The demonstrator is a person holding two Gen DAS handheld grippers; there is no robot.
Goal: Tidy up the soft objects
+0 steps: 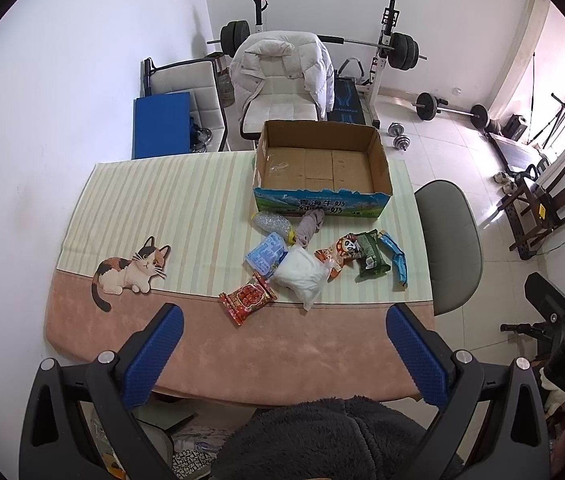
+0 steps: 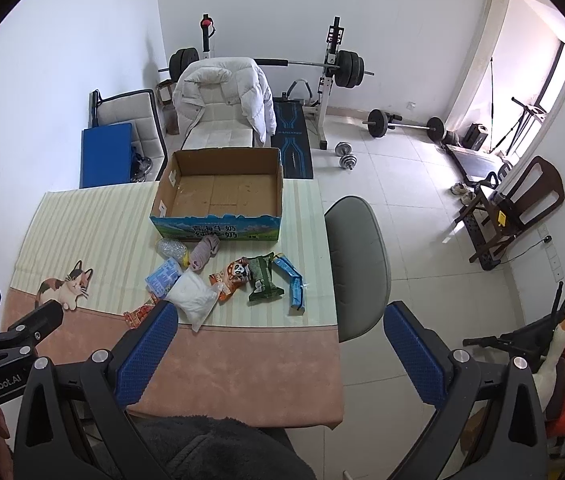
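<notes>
An open, empty cardboard box point(image 1: 322, 160) point(image 2: 222, 188) stands at the table's far side. In front of it lie several soft items: a red snack packet point(image 1: 247, 297), a white plastic bag point(image 1: 301, 273) point(image 2: 194, 297), a light blue pack point(image 1: 265, 254), a grey cloth point(image 1: 309, 227) point(image 2: 204, 255), an orange panda packet point(image 1: 340, 252) point(image 2: 232, 276), a green packet point(image 1: 370, 254) point(image 2: 264, 278) and a blue wrapper point(image 1: 396, 260) point(image 2: 292, 284). My left gripper point(image 1: 284, 350) is open and empty above the table's near edge. My right gripper point(image 2: 280, 350) is open and empty, near the front right corner.
The table carries a striped cloth with a cat picture point(image 1: 130, 270). A grey chair point(image 1: 452, 248) point(image 2: 358, 268) stands at the table's right side. A white chair with a jacket point(image 1: 282, 76) and weight equipment point(image 2: 334, 68) stand behind the table.
</notes>
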